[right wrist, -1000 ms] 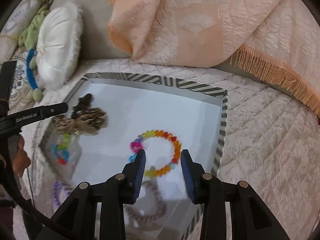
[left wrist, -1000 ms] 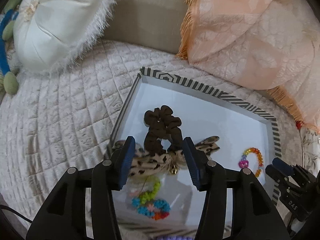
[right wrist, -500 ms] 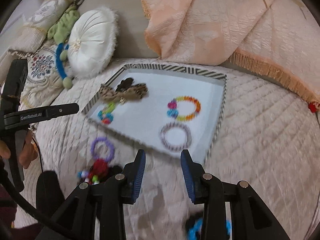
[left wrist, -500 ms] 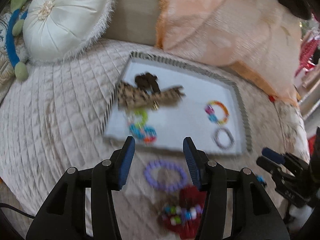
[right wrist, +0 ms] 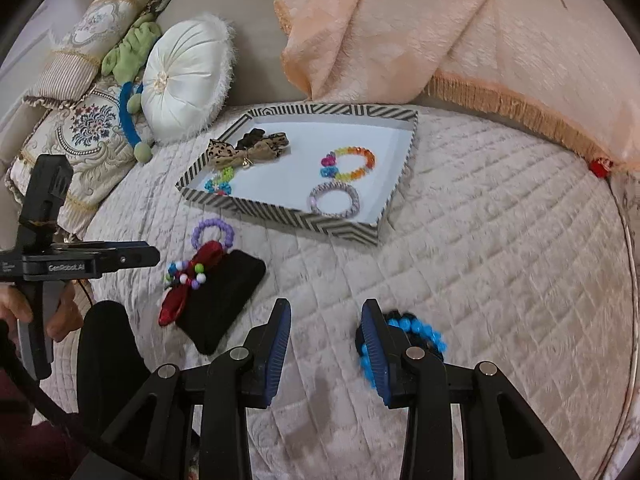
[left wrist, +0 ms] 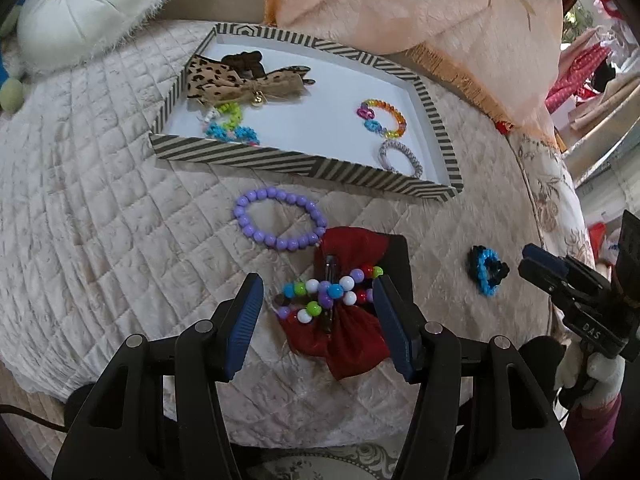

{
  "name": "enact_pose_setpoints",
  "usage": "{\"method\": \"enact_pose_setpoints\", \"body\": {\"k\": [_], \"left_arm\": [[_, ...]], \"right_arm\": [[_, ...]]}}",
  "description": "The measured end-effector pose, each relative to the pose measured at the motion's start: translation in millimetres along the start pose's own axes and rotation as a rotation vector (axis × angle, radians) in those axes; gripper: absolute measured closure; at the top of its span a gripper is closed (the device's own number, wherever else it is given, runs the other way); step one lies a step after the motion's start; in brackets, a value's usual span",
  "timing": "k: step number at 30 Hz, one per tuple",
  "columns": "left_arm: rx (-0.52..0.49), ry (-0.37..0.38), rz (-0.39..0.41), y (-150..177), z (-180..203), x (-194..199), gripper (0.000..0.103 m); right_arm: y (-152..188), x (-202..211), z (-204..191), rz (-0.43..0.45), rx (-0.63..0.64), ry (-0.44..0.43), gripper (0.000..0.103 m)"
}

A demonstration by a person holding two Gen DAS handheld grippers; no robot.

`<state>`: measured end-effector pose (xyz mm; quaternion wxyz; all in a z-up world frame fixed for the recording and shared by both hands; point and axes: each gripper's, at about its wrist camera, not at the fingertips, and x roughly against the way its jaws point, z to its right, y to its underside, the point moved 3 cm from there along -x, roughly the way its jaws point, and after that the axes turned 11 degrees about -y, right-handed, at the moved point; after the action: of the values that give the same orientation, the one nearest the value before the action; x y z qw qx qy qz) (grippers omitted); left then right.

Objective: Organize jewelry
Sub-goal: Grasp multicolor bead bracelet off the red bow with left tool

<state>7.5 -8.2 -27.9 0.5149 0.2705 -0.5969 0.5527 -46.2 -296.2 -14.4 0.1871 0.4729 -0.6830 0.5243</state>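
**Left tongs spread over the red bow, right tongs beside the blue bracelet**

Left tongs (left wrist: 318, 314) hang over the red bow (left wrist: 340, 340), jaws opening wide with nothing pinched; the bow and the mixed bead bracelet (left wrist: 332, 292) lying on it sit between the two pads, untouched. The bow's long axis runs away from the tongs toward the tray (left wrist: 304, 164), roughly along the jaw line and not across it, so a close would catch its narrow knotted middle. It rests half on a black pouch (right wrist: 224, 300) on the quilt (left wrist: 100, 220), near the quilt's near edge. A purple bracelet (left wrist: 280, 220) lies just beyond, between bow and tray.

Right tongs (right wrist: 326, 344) stand part open and empty. The blue bracelet (right wrist: 416, 336) lies off their right finger (right wrist: 374, 352), partly hidden behind it, not between the pads; my reading is that the hand must shift toward the quilt's right edge to straddle it. Each hand is nearer its own piece.

The tray holds the leopard bow (left wrist: 240, 80), a dark scrunchie, a green and blue bracelet, a rainbow bracelet (left wrist: 382, 118) and a grey one.

A second ago both tongs stood right over the tray, the left at the leopard bow, the right at the rainbow bracelet. Both have since drawn back to the loose pieces on the quilt, and the left jaws stand wider
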Motion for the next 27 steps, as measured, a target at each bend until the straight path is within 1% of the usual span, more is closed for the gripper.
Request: {"method": "enact_pose_setpoints", "body": {"k": [7, 9, 11, 12, 13, 14, 15, 17, 19, 23, 27], "left_arm": [[-0.063, -0.013, -0.022, 6.1, 13.1, -14.4, 0.046], [-0.067, -0.018, -0.029, 5.7, 14.7, -19.8, 0.047], [-0.071, -0.023, -0.029, 3.9, 15.7, -25.0, 0.06], [-0.09, -0.036, -0.038, 2.9, 17.9, -29.7, 0.075], [-0.098, -0.041, -0.039, 2.5, 18.9, -31.7, 0.079], [-0.108, -0.048, -0.038, 1.7, 20.3, -34.9, 0.08], [-0.112, -0.055, -0.04, 1.2, 20.5, -36.9, 0.086], [-0.099, -0.057, -0.04, 0.0, 18.0, -37.0, 0.089], [-0.076, -0.043, -0.028, -3.9, 13.0, -29.7, 0.093], [-0.07, -0.038, 0.012, -9.9, 8.9, -10.1, 0.093], [-0.043, -0.018, 0.065, -16.1, 1.4, 18.1, 0.093]], "right_arm": [[7.3, 18.1, 12.6, 0.029, -0.04, 0.013, 0.068], [8.7, 23.6, 18.6, 0.037, -0.051, 0.026, 0.068], [10.6, 27.9, 26.2, 0.04, -0.07, 0.038, 0.068], [11.4, 29.3, 28.2, 0.042, -0.079, 0.04, 0.068], [12.8, 31.1, 31.9, 0.045, -0.093, 0.038, 0.068], [13.7, 32.3, 34.7, 0.045, -0.102, 0.035, 0.068], [14.7, 33.5, 36.6, 0.047, -0.108, 0.037, 0.068], [16.5, 36.5, 39.3, 0.051, -0.113, 0.045, 0.067], [17.5, 38.9, 41.8, 0.051, -0.118, 0.044, 0.067], [17.1, 40.6, 46.3, 0.054, -0.124, 0.046, 0.067], [15.7, 40.4, 47.6, 0.054, -0.127, 0.039, 0.067]]}}
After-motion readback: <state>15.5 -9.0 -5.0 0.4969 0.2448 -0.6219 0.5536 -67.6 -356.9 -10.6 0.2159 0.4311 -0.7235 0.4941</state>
